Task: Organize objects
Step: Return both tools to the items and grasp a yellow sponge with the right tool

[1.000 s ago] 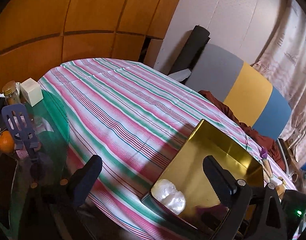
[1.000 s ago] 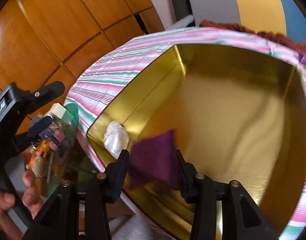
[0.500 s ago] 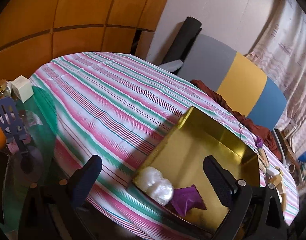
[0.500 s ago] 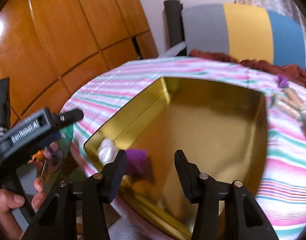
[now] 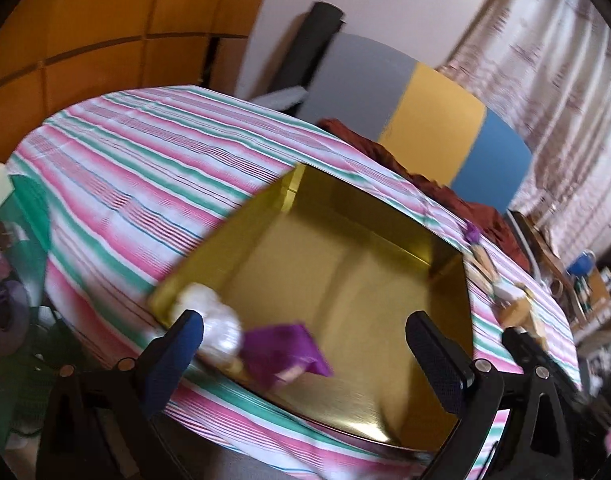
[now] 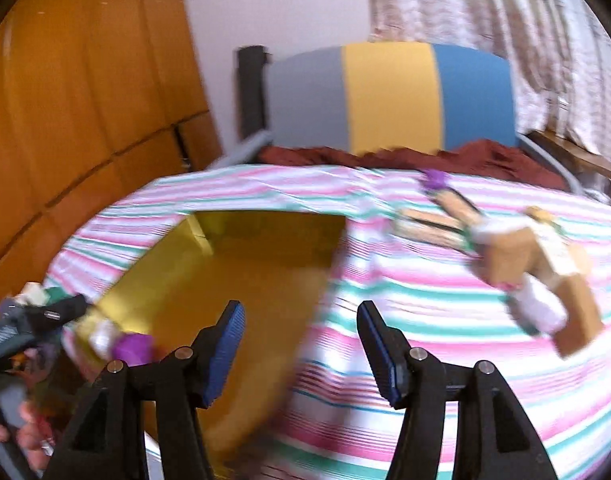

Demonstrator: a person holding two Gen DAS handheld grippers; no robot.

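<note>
Crinkly purple packet [image 5: 283, 346] lies in glossy gold tray [image 5: 357, 280].

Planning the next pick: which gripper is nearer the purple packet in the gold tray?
Left. The left gripper hangs right over the purple packet in the gold tray; the right gripper points beyond its right edge.

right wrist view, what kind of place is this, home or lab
Most likely a home room: a striped tablecloth covers the table, patterned curtains hang behind, and wood panelling lines the wall. A gold tin box sits on the cloth.
</note>
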